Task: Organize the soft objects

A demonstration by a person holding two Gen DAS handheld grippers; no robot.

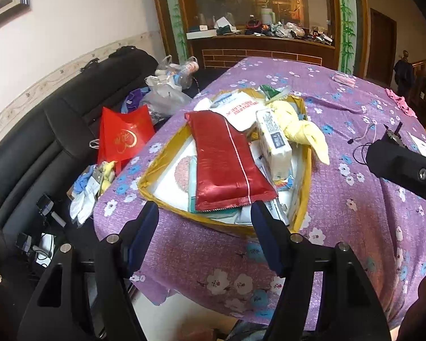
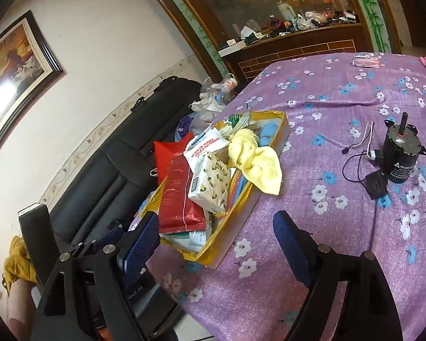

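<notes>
Where motor (image 2: 402,155) stands, cables (image 2: 355,164) sprawl

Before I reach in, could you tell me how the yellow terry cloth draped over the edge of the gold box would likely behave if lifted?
The yellow terry cloth is probably floppy: it lies twisted and sags over the gold box's rim. It looks light and not slippery, given its nubby surface. Lifted by one corner, it would likely unravel and trail.
</notes>
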